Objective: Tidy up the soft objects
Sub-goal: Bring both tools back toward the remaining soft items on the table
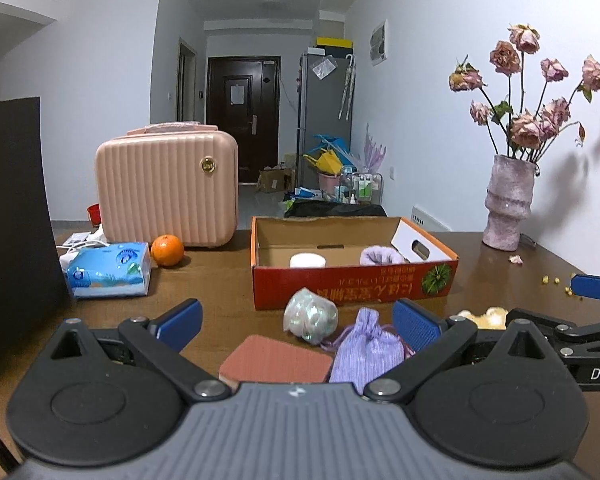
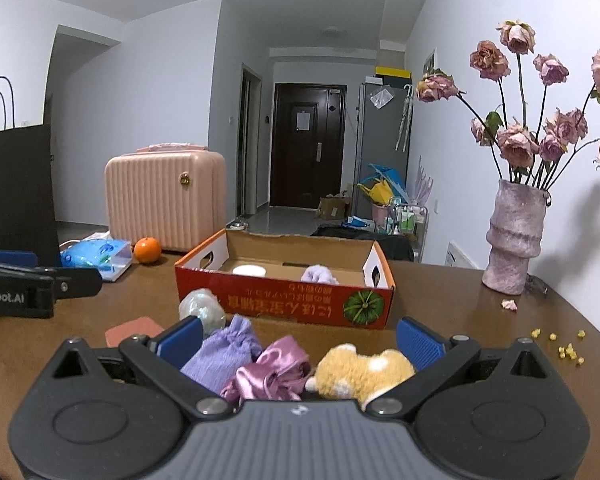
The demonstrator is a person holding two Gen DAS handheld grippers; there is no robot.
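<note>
Both tongs are hanging wide open, empty — right tongs [image 2: 298,340] should be closing gently round the plush toy [image 2: 364,372] between its fingers; left tongs [image 1: 298,322] framing the lilac pouch [image 1: 366,354].

Both wrist views are evenly and fairly brightly lit with cool indoor light, apparently from above and from the near left. The dried flowers [image 1: 532,92] throw soft grey shadows onto the right wall [image 1: 428,112] behind the vase [image 1: 507,204]. The brown table [image 1: 220,280] carries a dull sheen near the vase, without harsh glare. Fisheye bending curves the walls and ceiling, and black corners frame each picture. The far hallway is dimmer, and its clutter is slightly soft. Near parts at the bottom edge look mildly blurred.
</note>
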